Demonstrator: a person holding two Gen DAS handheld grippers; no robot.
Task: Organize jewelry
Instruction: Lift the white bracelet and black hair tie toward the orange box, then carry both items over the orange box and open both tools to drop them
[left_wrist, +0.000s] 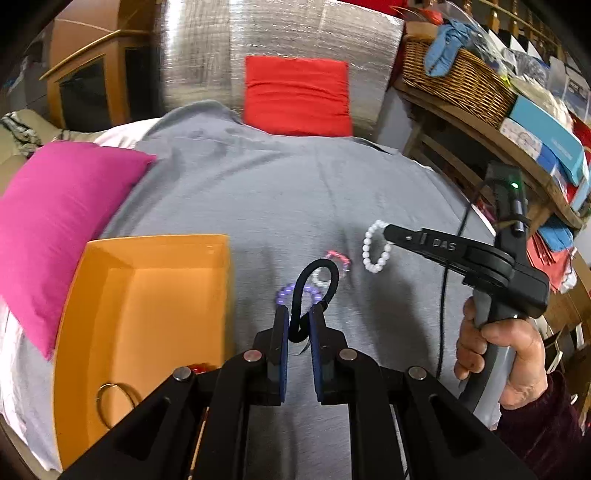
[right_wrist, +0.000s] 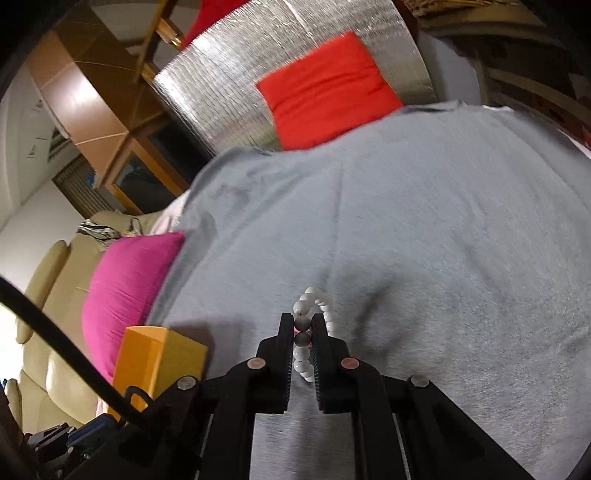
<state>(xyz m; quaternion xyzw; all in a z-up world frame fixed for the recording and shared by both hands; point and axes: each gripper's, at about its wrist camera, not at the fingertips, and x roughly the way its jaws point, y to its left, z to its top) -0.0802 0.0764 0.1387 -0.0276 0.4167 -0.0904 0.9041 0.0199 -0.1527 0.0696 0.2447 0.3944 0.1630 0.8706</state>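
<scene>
My left gripper (left_wrist: 299, 314) is shut on a black elastic band (left_wrist: 313, 291) and holds it above the grey cloth (left_wrist: 258, 192). Under it lie a purple bead bracelet (left_wrist: 283, 293), a clear ring (left_wrist: 320, 277) and a pink bracelet (left_wrist: 339, 256). My right gripper (left_wrist: 388, 232) is shut on a white bead bracelet (left_wrist: 373, 247), lifted over the cloth; it shows pinched between the pads in the right wrist view (right_wrist: 303, 332). An orange box (left_wrist: 144, 325) at the left holds a gold ring (left_wrist: 114, 400) and a red item (left_wrist: 199, 368).
A pink cushion (left_wrist: 62, 221) lies left of the box. A red cushion (left_wrist: 297, 94) leans on a silver panel (left_wrist: 280, 44) at the back. A wooden shelf (left_wrist: 480, 136) with a wicker basket (left_wrist: 454, 81) and boxes stands at the right.
</scene>
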